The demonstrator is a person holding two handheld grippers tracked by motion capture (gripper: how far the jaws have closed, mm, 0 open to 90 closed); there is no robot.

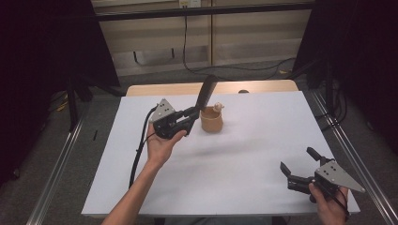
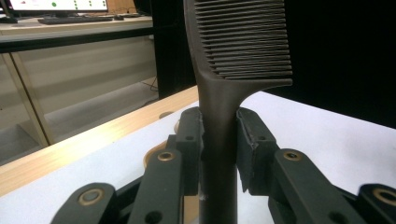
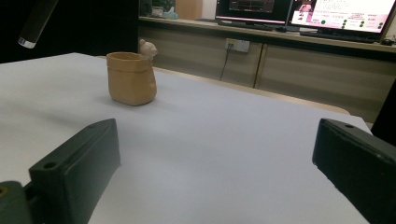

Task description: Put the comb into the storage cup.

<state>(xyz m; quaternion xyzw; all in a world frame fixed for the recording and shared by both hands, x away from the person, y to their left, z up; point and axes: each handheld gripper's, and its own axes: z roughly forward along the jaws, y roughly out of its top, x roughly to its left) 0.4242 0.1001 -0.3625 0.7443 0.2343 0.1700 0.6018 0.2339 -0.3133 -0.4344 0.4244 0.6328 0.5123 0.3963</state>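
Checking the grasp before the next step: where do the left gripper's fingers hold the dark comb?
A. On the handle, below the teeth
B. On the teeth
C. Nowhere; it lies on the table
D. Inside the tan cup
A: the left gripper fingers press the comb handle, teeth above.

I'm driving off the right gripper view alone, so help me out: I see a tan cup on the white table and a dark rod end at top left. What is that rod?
Observer: It is the handle end of a dark comb; the left gripper view shows its teeth.
Operator: What holds it?
Observer: The left tool, its pads pressed on the comb's handle from both sides.
Operator: Where is the comb against the cup?
Observer: In the high view it rises tilted just left of the tan cup, with its lower end near the rim.
Operator: And my own tool on the table?
Observer: The right tool sits near the table's near right corner, jaws open, holding nothing.
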